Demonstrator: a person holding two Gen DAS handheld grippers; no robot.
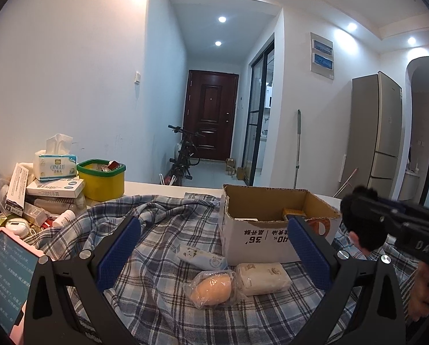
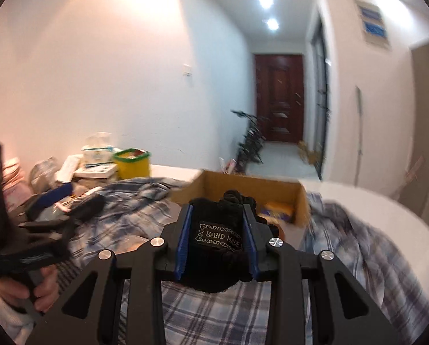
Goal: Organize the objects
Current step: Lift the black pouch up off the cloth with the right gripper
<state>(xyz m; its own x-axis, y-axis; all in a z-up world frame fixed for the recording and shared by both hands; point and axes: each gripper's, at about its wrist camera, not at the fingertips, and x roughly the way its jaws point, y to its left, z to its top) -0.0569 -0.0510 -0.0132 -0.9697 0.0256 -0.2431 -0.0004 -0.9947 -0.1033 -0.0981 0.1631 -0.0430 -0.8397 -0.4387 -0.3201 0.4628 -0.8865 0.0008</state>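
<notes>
We held the right gripper [image 2: 216,230] closed on a black knitted piece [image 2: 214,230] with a "HAND MADE" label, raised above the plaid cloth [image 2: 214,310] near the open cardboard box [image 2: 243,184]. Our left gripper [image 1: 214,247] stood wide open with nothing between its blue pads [image 1: 119,247], low over the cloth. Between those pads, on the cloth before the box [image 1: 252,247], lay a bagged bun [image 1: 211,287], a white packet [image 1: 263,277] and a small tissue pack [image 1: 200,257]. A yellow tub [image 1: 102,181] and tissue box [image 1: 55,166] crowded the table's far left corner.
</notes>
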